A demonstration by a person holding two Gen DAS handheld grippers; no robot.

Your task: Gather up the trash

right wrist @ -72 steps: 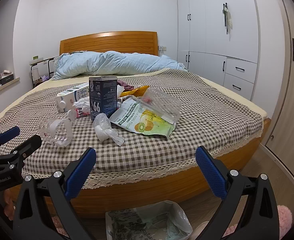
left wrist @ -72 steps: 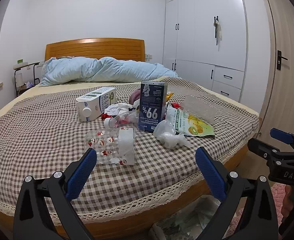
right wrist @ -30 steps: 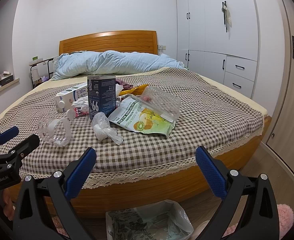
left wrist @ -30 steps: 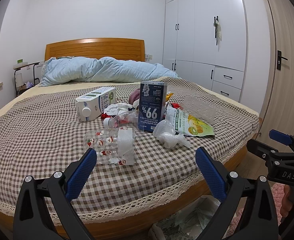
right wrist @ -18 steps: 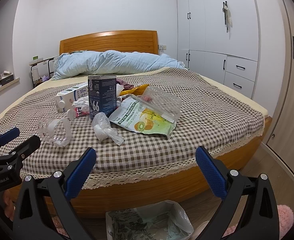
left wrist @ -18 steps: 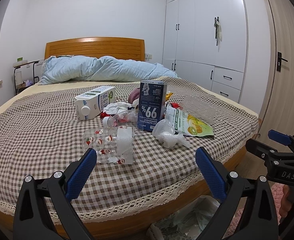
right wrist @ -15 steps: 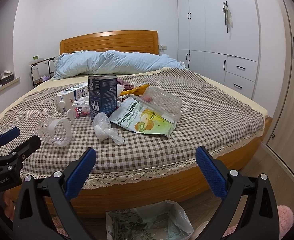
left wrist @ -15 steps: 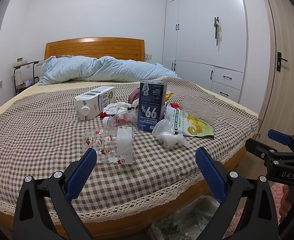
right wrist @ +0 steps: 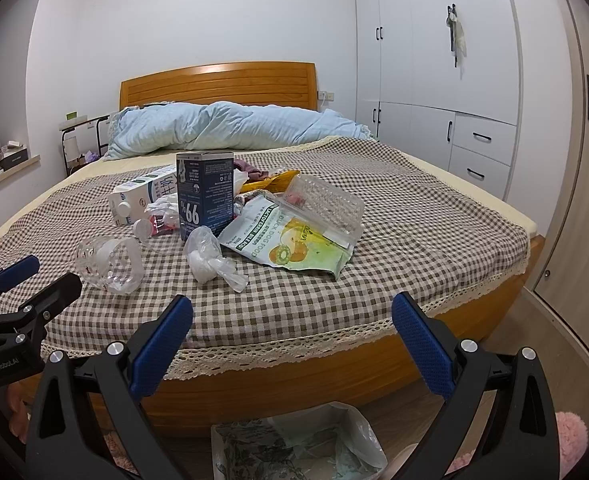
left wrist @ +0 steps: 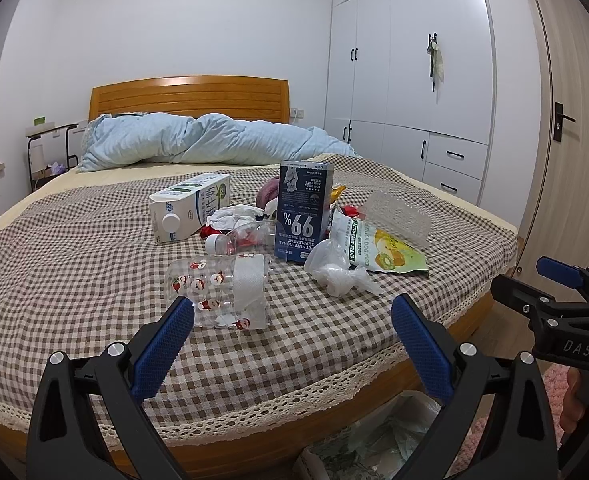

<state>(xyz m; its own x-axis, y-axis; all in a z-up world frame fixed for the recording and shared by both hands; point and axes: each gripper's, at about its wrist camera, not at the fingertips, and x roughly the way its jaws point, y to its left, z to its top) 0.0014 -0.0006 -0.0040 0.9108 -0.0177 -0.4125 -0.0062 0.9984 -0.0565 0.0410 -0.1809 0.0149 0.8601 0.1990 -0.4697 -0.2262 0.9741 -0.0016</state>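
Almost nothing has shifted since the earlier frames: both tools hang at the foot of the bed as before, and the litter lies as it did. The left tool (left wrist: 292, 330) is spread wide and grips nothing, its blue-padded fingers (left wrist: 162, 346) short of the brown-and-white checked bedspread (left wrist: 74, 264). Just ahead of it, toward its left finger, a clear plastic cup printed with small red-and-white figures (left wrist: 218, 294) lies on its side. Farther ahead lie a small clear bottle with a white cap (left wrist: 234, 238) and a white milk carton with a round white cap (left wrist: 190, 206), also on its side. Straight ahead a dark blue pet-supplement box marked 99% (left wrist: 304, 210) stands upside down, and toward the right finger sits a knotted clear plastic bag with white tissue inside (left wrist: 336, 270). The right tool (right wrist: 292, 330) is likewise wide apart and empty, held off the bed's edge. Beyond it, ahead and between its fingers, a green-and-white dog-food pouch (right wrist: 290, 244) lies flat with a clear ridged plastic clamshell tray (right wrist: 326, 206) resting on its far end. Below this tool, on the floor against the wooden bed frame (right wrist: 294, 376), is an open plastic-lined bin with a leaf-patterned bag (right wrist: 290, 446).
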